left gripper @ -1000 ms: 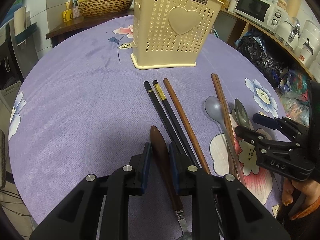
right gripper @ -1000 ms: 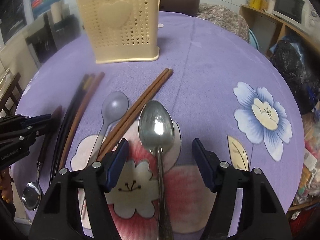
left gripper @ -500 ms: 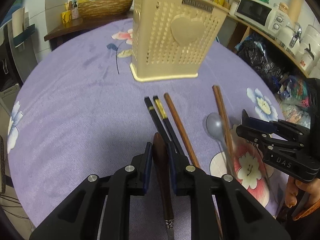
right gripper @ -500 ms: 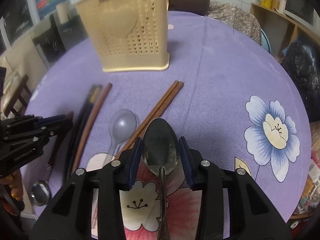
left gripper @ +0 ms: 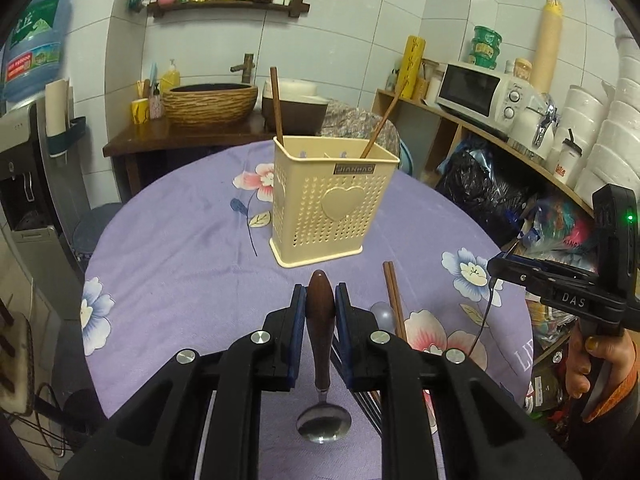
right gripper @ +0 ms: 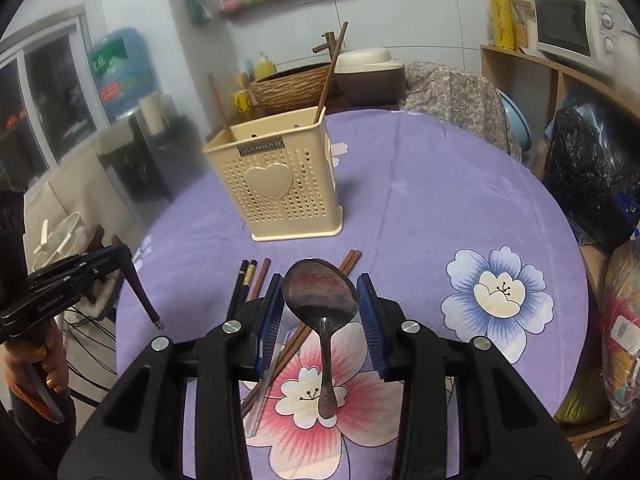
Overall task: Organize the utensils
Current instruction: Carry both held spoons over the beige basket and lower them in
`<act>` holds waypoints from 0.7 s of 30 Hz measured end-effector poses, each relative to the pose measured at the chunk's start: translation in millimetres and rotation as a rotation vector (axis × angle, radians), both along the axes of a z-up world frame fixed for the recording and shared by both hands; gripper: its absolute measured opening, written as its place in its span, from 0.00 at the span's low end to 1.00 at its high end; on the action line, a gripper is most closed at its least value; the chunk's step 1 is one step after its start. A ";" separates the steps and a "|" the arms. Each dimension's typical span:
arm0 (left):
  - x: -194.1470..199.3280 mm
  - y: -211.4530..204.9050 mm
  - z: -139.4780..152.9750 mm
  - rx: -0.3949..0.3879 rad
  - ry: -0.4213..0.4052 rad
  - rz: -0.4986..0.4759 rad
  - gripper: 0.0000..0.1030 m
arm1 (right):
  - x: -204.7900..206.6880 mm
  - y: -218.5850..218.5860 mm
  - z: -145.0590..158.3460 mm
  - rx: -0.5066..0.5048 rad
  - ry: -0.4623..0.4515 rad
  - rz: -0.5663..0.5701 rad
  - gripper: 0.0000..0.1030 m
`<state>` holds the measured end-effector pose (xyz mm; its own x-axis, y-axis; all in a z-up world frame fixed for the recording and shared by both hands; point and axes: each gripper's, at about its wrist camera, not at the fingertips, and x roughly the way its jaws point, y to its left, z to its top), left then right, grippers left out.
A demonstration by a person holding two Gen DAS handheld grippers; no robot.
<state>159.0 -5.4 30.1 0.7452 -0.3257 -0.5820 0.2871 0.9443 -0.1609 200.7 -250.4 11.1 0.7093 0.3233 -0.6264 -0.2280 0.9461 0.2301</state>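
Now lifted clear of the purple tablecloth (left gripper: 168, 264), both spoons. Left gripper (left gripper: 320, 300) clamping the wooden-handled spoon (left gripper: 321, 320), handle pointing far toward the cream utensil basket (left gripper: 332, 208), bowl hanging near. Right gripper (right gripper: 320, 300) pinching the steel spoon (right gripper: 320, 292) by its bowl, handle drooping near. Chopsticks (right gripper: 248, 280) lying partly hidden behind the fingers.

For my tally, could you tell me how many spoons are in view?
3: a wooden-handled spoon clamped in the left gripper, a metal spoon in the right gripper, and a grey spoon on the tablecloth, partly hidden; more could be hidden.
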 end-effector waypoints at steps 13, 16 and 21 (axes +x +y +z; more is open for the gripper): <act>9.0 5.0 22.0 -0.028 -0.047 -0.022 0.15 | 5.2 10.9 25.6 0.031 -0.110 0.003 0.37; 21.2 5.3 50.7 -0.054 -0.085 -0.036 0.15 | 18.4 19.1 52.0 0.034 -0.165 0.008 0.37; 51.9 -2.1 120.9 -0.074 -0.186 -0.042 0.15 | 56.8 32.6 122.2 0.061 -0.284 0.006 0.37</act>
<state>210.9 -7.6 151.0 0.8225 -0.3955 -0.4088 0.3575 0.9184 -0.1694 257.6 -217.8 133.3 0.8515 0.3589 -0.3824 -0.2969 0.9310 0.2125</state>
